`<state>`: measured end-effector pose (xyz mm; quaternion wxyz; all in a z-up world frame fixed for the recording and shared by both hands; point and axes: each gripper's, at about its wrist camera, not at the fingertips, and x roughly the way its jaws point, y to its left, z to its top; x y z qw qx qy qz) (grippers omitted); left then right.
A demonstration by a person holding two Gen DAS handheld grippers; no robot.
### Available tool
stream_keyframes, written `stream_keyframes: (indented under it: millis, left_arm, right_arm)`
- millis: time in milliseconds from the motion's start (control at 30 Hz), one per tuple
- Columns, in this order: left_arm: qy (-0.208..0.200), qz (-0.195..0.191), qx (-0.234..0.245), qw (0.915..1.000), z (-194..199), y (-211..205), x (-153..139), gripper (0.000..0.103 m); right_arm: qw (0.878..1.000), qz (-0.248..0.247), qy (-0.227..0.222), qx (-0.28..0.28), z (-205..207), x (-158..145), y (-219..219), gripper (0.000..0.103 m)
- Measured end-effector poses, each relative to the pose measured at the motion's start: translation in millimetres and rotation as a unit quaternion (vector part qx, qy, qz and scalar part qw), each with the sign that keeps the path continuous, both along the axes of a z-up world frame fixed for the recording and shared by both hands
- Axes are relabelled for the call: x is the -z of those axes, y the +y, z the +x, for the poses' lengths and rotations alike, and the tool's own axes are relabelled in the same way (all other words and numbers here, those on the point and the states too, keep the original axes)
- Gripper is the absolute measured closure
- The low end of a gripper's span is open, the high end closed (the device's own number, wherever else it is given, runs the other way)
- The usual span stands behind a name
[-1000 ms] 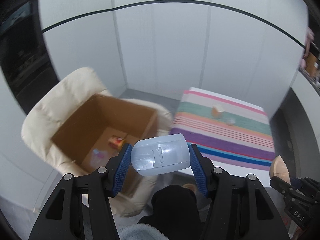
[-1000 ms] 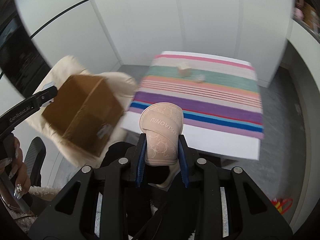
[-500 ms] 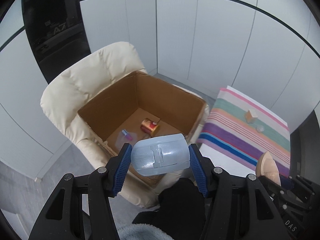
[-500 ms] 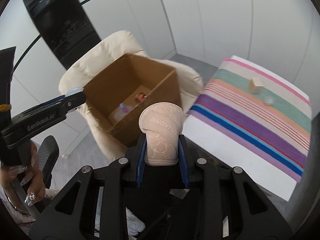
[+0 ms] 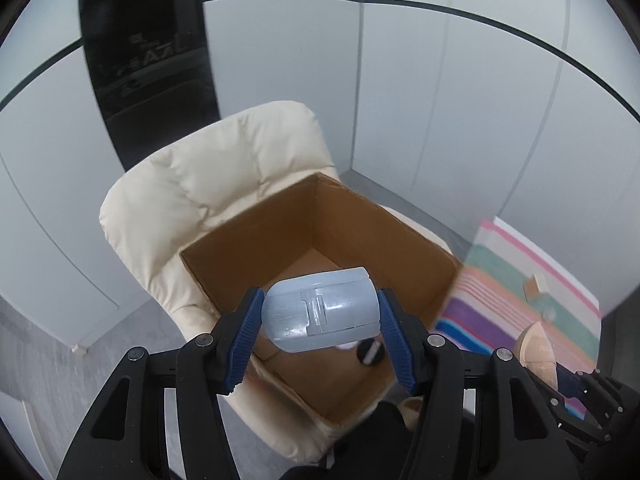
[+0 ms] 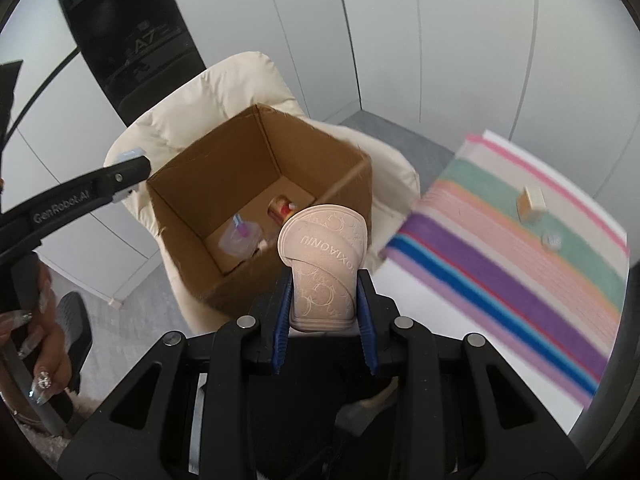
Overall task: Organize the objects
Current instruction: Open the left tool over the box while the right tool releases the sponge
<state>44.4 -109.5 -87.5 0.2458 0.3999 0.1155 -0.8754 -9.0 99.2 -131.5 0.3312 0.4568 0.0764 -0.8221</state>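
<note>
Currently: one cardboard box (image 6: 256, 184), open at the top, sits on one cream padded chair (image 5: 208, 184). One tabletop (image 6: 420, 300) stands to the chair's right, covered by one striped cloth (image 6: 520, 264). Two small items remain on the cloth, well apart from the box: a tan cube (image 6: 531, 202) and, just beside it, a small clear piece (image 6: 552, 240), too blurred to identify.

Box contents, right wrist view: one red-and-gold can (image 6: 282, 209) lying on its side, one clear bottle with a pink-and-blue top (image 6: 239, 236). Left wrist view adds one dark round item (image 5: 370, 352) on the box floor, partly hidden.

Left tool (image 5: 320, 330): moderately spread, both blue pads pressed on one pale blue plastic case (image 5: 322, 314), held sideways above the open box.

Right tool (image 6: 323, 304): narrow, clamped on one beige slipper (image 6: 324, 248), sole facing the camera, toe up, over the near box wall.

A hand (image 6: 38, 344) with long decorated nails grips the left tool's handle at the left edge of the right wrist view.
</note>
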Motion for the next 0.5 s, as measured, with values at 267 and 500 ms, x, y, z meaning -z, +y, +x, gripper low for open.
stream_keyframes:
  millis: [267, 500]
  left_arm:
    - [-0.014, 0.024, -0.037, 0.9989, -27, -43, 20, 0.044]
    - [-0.013, 0.025, -0.061, 0.9977, -36, -67, 35, 0.043]
  right_arm:
    - [0.999, 0.014, 0.022, -0.037, -40, 1, -66, 0.07]
    - [0.998, 0.016, 0.011, -0.061, -64, 16, -114, 0.069]
